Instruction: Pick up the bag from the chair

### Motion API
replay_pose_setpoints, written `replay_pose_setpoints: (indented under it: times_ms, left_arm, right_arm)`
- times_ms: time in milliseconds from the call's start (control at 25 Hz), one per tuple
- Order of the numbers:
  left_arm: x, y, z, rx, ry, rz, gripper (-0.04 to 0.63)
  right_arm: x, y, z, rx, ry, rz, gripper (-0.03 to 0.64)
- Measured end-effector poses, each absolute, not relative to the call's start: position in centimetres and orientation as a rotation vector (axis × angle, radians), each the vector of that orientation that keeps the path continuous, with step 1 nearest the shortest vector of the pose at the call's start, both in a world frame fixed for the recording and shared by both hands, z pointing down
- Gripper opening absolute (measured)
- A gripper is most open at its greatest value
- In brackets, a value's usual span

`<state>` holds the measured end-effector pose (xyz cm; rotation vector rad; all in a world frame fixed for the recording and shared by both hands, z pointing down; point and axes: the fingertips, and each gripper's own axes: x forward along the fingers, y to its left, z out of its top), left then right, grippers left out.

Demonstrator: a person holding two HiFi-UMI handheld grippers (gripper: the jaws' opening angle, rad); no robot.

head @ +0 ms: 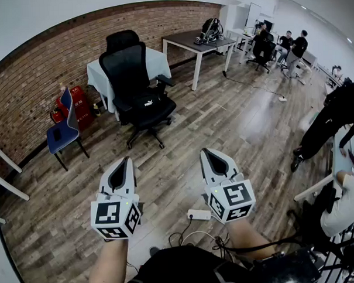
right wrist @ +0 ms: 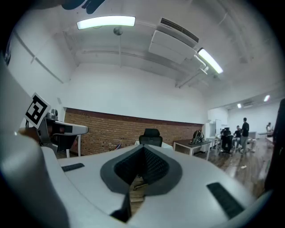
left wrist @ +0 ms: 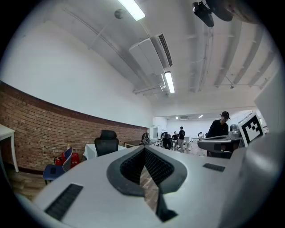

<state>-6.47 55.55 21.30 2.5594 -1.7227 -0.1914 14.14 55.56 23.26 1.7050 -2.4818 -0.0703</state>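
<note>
The office chair (head: 136, 81) stood ahead of my left claw (head: 129, 159) and right claw (head: 205, 150), a counter (head: 159, 62) just behind it.

Side by side on bare forearms (head: 109, 265), the left hand-held gripper (head: 128, 160) and right hand-held gripper (head: 205, 151) point toward 12 o'clock, jaws pressed together and empty.

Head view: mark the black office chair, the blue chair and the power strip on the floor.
black office chair (head: 127, 65), head view, middle of the backrest.
blue chair (head: 67, 137), head view, on the seat.
power strip (head: 199, 214), head view, middle of its white body.
</note>
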Motion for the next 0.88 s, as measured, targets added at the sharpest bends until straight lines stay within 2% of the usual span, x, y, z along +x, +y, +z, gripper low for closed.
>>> replay_pose_setpoints:
  times_ms: [880]
  left_arm:
    - [-11.7, 57.6, 22.4, 2.6, -1.675, -0.18, 0.003]
  right_arm:
    - [9.0, 56.8, 23.7, 1.754, -2.437, -0.082, 0.018]
